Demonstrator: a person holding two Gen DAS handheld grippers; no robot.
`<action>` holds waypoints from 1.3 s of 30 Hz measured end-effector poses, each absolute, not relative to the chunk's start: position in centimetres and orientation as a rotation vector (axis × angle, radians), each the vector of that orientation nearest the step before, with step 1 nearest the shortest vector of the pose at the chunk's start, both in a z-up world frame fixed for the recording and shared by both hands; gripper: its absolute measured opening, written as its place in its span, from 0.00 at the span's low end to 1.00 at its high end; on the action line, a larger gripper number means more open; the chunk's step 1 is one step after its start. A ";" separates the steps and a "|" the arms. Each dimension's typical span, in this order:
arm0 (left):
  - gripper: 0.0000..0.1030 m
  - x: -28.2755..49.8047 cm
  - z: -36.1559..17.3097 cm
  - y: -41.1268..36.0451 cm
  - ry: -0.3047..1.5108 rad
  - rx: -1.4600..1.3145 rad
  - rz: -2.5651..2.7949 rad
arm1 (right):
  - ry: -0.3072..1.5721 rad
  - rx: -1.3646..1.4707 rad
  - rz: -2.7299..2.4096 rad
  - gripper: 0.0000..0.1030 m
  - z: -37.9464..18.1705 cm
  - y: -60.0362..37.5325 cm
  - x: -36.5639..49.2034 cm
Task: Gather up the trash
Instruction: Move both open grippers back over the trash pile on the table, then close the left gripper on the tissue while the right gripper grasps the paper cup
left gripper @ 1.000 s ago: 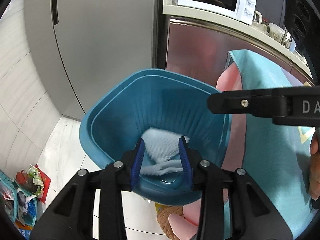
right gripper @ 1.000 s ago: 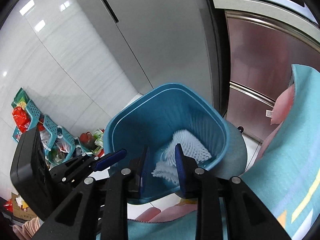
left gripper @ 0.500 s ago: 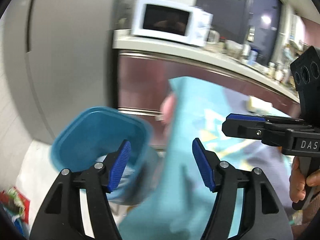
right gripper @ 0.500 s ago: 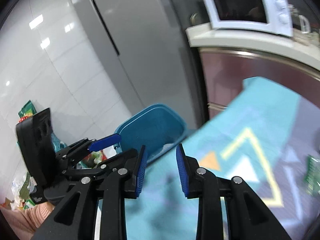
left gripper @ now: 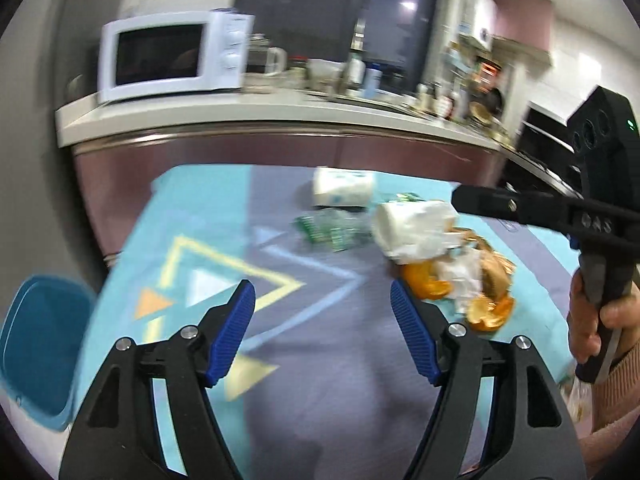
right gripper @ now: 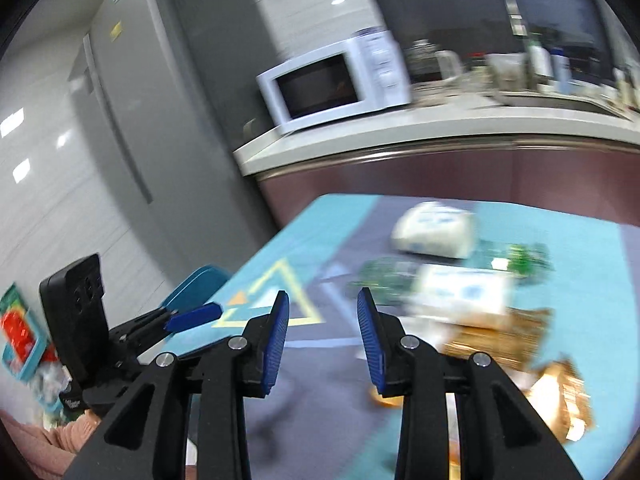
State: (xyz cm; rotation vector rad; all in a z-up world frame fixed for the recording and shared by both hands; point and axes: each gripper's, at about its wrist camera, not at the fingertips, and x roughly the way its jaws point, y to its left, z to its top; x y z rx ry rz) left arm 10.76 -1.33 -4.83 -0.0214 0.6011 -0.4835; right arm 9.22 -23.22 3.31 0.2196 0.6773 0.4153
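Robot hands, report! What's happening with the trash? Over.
Left gripper open, empty. Right gripper open, empty. Trash pile on tablecloth ahead. Nothing in the way.

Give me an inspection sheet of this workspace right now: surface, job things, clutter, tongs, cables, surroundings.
Surface: table under a teal and grey patterned cloth.
Job's things: orange peels, crumpled white paper, green wrappers, brown wrapper piled on the cloth; blue bin beside the table's left edge.
Clutter: white tissue pack at the far side.
Tongs: left tongs wide open, just been opening, nothing between; right tongs open, just been opening, nothing between.
Cables: nothing seen.
Surroundings: white microwave on the counter; fridge; blurred bottles beyond.
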 end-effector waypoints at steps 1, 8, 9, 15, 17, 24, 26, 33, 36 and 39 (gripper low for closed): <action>0.69 11.0 -4.8 -2.1 0.599 -0.011 -0.498 | 0.673 0.232 0.389 0.33 3.2 -24.5 9.1; 0.73 12.3 -5.0 -8.0 0.604 0.074 -0.588 | 0.680 0.306 0.301 0.33 1.3 -29.7 9.1; 0.73 12.4 -5.0 -8.8 0.605 0.083 -0.597 | 0.687 0.315 0.297 0.33 0.9 -30.0 9.6; 0.72 13.6 -5.5 -11.4 0.609 0.141 -0.603 | 0.725 0.347 0.315 0.33 -0.8 -30.5 11.6; 0.69 14.2 -5.7 -11.9 0.624 0.145 -0.601 | 0.739 0.357 0.328 0.33 -1.2 -30.3 12.1; 0.51 16.1 -6.9 -12.0 0.684 0.118 -0.610 | 0.759 0.375 0.350 0.33 -1.7 -30.1 13.1; 0.43 16.6 -7.3 -11.9 0.693 0.111 -0.624 | 0.761 0.384 0.354 0.32 -1.7 -30.3 13.3; 0.30 17.0 -7.5 -12.0 0.701 0.096 -0.631 | 0.765 0.395 0.357 0.28 -1.9 -30.6 13.4; 0.25 17.0 -7.4 -12.0 0.702 0.094 -0.627 | 0.765 0.395 0.359 0.27 -1.9 -30.5 13.5; 0.22 17.0 -7.4 -11.9 0.704 0.092 -0.627 | 0.765 0.390 0.362 0.26 -2.0 -30.4 13.5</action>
